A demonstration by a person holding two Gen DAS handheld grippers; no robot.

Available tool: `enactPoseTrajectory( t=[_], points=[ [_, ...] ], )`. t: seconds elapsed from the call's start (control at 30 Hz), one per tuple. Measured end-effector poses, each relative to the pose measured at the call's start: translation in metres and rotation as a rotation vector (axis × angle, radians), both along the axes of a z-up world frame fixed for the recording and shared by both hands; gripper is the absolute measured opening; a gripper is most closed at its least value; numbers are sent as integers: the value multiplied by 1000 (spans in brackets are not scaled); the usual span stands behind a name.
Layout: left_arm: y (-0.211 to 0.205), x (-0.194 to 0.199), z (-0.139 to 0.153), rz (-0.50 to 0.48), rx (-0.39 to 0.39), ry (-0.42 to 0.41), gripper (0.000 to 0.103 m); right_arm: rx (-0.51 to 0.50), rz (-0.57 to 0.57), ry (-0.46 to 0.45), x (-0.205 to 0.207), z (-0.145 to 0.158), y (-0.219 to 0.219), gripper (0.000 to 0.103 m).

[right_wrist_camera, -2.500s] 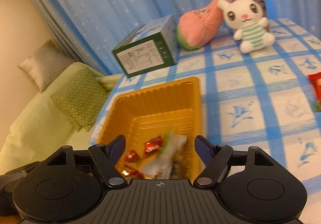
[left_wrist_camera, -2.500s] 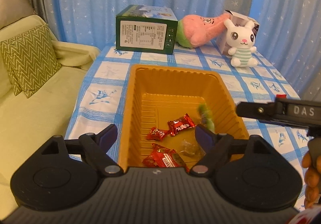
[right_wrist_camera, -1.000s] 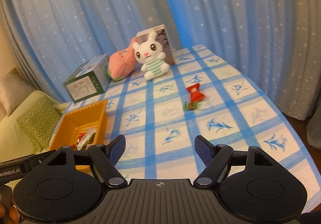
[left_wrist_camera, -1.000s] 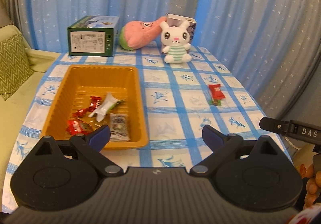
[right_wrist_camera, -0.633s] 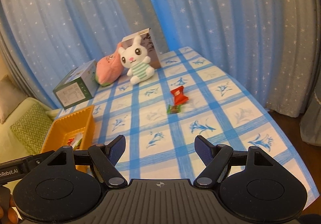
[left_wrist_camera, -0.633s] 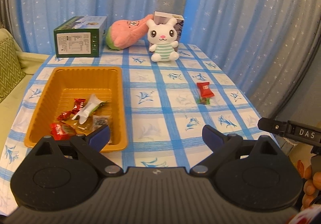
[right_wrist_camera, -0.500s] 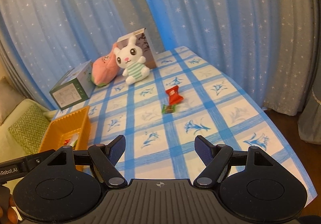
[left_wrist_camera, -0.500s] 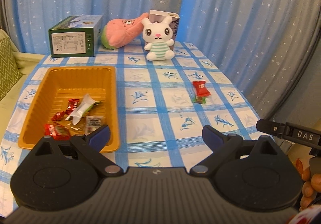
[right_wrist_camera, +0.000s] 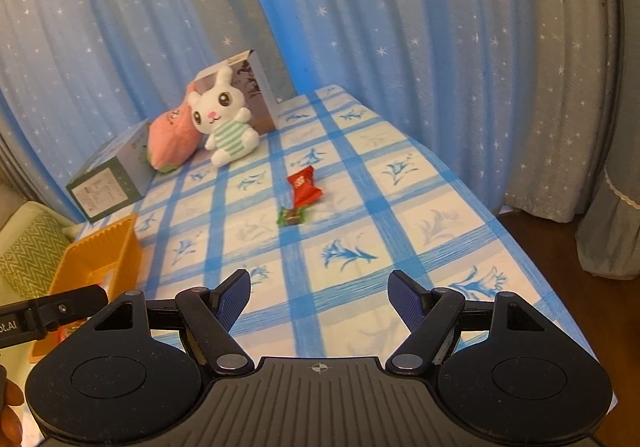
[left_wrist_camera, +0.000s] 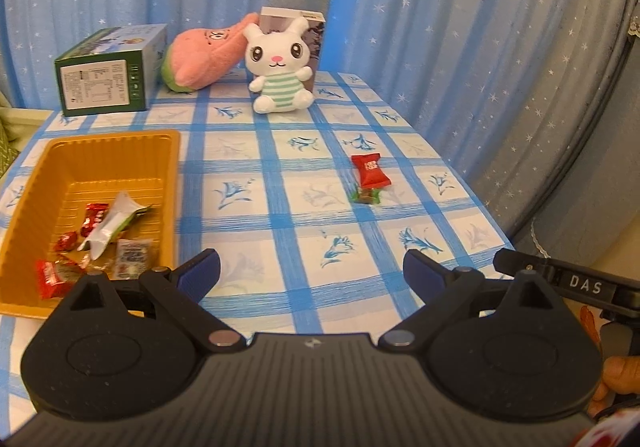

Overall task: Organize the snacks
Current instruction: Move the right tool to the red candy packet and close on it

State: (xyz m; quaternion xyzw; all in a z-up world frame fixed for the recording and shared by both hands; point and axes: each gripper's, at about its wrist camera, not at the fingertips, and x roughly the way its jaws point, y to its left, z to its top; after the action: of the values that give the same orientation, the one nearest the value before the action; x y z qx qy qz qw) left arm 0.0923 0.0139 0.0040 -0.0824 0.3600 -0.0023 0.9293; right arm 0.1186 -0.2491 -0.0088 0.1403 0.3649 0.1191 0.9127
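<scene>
On checked cloth (left_wrist_camera: 280, 207), crinkly red wrapper (left_wrist_camera: 370, 170) – ridged orange tray (left_wrist_camera: 100, 139).

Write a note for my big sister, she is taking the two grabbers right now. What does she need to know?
Left gripper: open, holding nothing, above the near edge of the table.
Right gripper: open, holding nothing, also above the near edge.
Done: several snacks already lie in the orange tray on the left, among them a white packet and red candies.
Left: a red candy and a small green candy lie touching, out on the cloth to the right of the tray. Both probably go in the tray next; the right gripper looks nearer to them.
</scene>
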Motion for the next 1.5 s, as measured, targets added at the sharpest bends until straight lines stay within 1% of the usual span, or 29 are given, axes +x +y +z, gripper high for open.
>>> enactPoseTrajectory(
  t=[0.27,0.47,0.6,0.67,0.77,0.97,1.03,1.07,1.1,1.2,1.33,1.4,1.43,1.5],
  points=[
    [-10,35,-16,-12,-10,9,97,-30,6,10,33,-19,-7,76],
    [-11,68,-35,10,-11,-1,97,-60,43,-8,70,-34,-4,75],
    [-13,91,-53,7,-9,7,92,-68,71,-27,97,-45,-2,75],
    [-16,104,-63,8,-8,12,90,-70,84,-27,111,-51,-1,75],
    [-22,121,-77,6,-18,19,89,-62,106,-19,130,-59,0,75],
    [-40,153,-100,-51,-3,18,85,-46,112,-10,162,-69,-2,75],
    [-44,164,-108,-56,-8,18,85,-62,111,-13,171,-72,-3,66],
    [-45,169,-112,-60,-12,19,85,-75,114,-12,175,-74,-3,58],
    [-47,175,-115,-62,-15,21,84,-88,114,-11,178,-76,-3,56],
    [-53,188,-124,-82,-22,19,79,-84,102,0,187,-81,-9,54],
    [-65,201,-131,-116,-12,8,73,-73,76,-4,194,-83,-16,54],
    [-70,208,-136,-123,-9,13,65,-75,71,-5,195,-83,-17,54],
    [-73,212,-139,-128,-5,11,63,-75,70,-4,195,-83,-17,54],
    [-76,217,-142,-135,13,7,53,-75,69,-3,196,-83,-17,54]
  ],
)
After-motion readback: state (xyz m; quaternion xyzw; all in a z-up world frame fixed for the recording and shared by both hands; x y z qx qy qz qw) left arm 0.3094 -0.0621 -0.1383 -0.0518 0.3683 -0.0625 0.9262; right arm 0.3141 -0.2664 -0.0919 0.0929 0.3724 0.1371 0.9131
